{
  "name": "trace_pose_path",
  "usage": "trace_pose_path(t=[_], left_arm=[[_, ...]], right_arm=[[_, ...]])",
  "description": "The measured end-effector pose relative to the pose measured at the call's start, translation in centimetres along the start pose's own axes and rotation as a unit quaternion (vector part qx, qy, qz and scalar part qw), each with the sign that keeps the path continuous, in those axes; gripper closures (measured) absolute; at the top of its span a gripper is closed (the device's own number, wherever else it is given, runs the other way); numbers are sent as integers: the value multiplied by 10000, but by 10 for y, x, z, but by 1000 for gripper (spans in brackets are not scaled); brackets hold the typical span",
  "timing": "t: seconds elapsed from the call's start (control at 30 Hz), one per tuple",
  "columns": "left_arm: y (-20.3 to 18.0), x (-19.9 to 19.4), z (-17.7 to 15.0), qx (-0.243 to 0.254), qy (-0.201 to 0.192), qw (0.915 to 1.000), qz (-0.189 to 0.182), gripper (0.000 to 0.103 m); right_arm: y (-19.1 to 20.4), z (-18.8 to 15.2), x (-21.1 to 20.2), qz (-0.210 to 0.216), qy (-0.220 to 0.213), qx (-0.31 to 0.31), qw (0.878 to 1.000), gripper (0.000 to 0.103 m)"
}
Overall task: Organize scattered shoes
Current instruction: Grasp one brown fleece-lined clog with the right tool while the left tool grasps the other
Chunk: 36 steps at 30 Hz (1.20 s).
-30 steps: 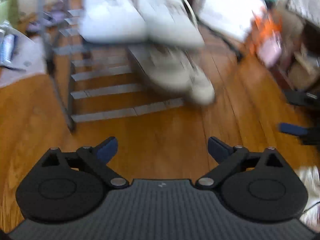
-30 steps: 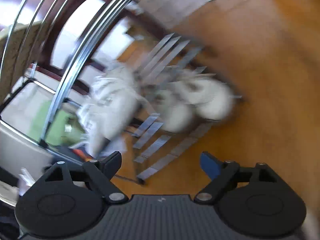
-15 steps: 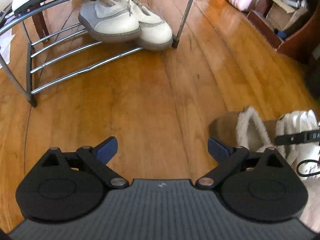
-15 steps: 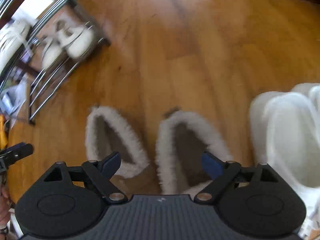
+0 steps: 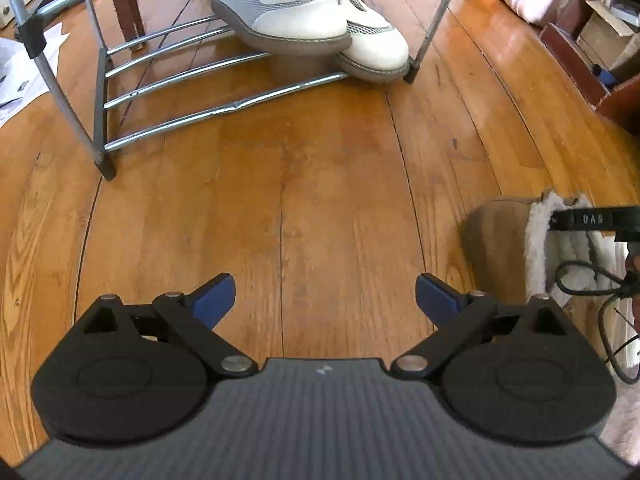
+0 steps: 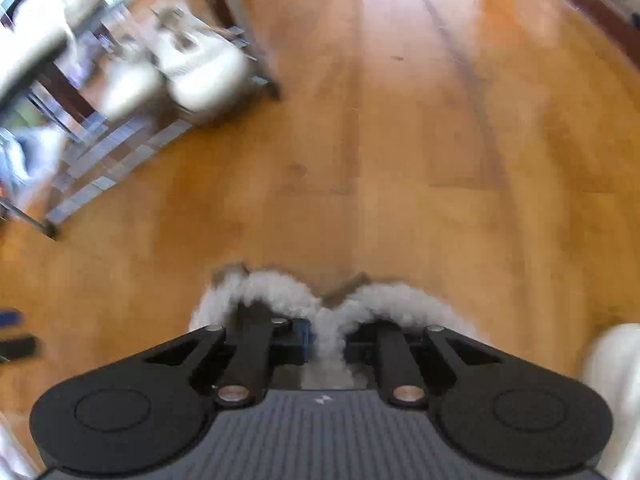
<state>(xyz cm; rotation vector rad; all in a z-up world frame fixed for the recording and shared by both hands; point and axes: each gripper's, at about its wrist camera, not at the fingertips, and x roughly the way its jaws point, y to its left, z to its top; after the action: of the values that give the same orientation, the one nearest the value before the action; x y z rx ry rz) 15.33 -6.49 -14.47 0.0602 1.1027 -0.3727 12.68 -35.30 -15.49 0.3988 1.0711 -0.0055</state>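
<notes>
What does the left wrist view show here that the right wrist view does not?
Only the left wrist view shows the open left gripper over bare floor and the slipper's tan suede side.

Only the right wrist view shows the right gripper, whose jaws have just been closing, pinching the touching fleece edges of both slippers, one finger inside each.

Both show the wooden floor, the metal shoe rack and the cream shoes on its bottom shelf.
</notes>
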Motion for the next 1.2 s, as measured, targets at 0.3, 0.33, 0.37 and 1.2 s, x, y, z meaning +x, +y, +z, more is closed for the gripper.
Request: trace_pose_path(t=[0.3,0.33,0.37,1.2], left_arm=[[23,-9,9,-231,-226,9988,375,5],[25,-9,9,-269,-219,9986,411,5],[27,-9,9,-287,-207,9984,442,5],[14,77,70,-548,-1034,9924,374,3]], right_arm=[[77,55,1,984,-362,74,9945,84],[87,60,8,1038,-435,63,9936,80],[92,62,14,1079,-476,75,9930,66],[48,-2,54,-872,-229,-1742,9806,7]])
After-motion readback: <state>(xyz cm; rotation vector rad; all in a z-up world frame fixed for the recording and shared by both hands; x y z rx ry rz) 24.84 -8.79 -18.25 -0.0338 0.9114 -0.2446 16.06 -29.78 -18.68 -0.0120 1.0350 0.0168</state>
